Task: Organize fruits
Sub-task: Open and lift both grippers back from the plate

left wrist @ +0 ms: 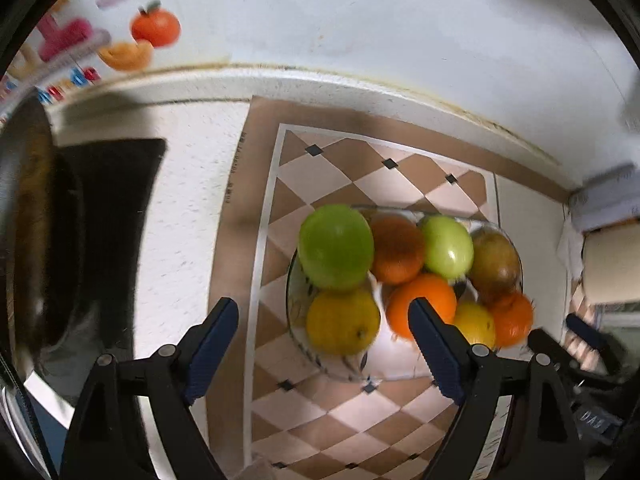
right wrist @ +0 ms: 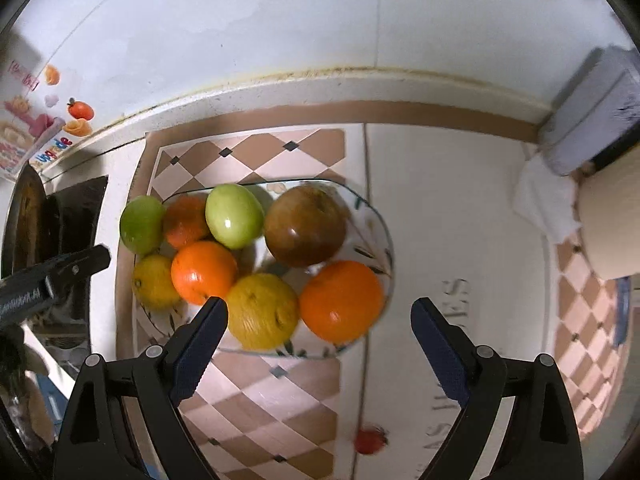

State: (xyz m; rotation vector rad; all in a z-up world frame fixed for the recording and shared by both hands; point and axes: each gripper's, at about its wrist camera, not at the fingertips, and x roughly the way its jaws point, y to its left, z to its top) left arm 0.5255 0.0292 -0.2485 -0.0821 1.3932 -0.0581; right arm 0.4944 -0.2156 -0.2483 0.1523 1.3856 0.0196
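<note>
Both claws, left (left wrist: 324,346) and right (right wrist: 320,344), agape and empty over glass plate (right wrist: 384,240) heaped with fruits near desk's back edge; green apple (left wrist: 335,246) overhanging rim, likely rolling off if nudged.

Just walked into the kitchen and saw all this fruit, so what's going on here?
Someone is sorting fruit with a handheld claw in each hand. The left claw and right claw both hover open and empty above a clear glass plate with leaf print on the checked mat. Green apples, oranges, yellow lemons and a brownish apple are piled on it.
</note>
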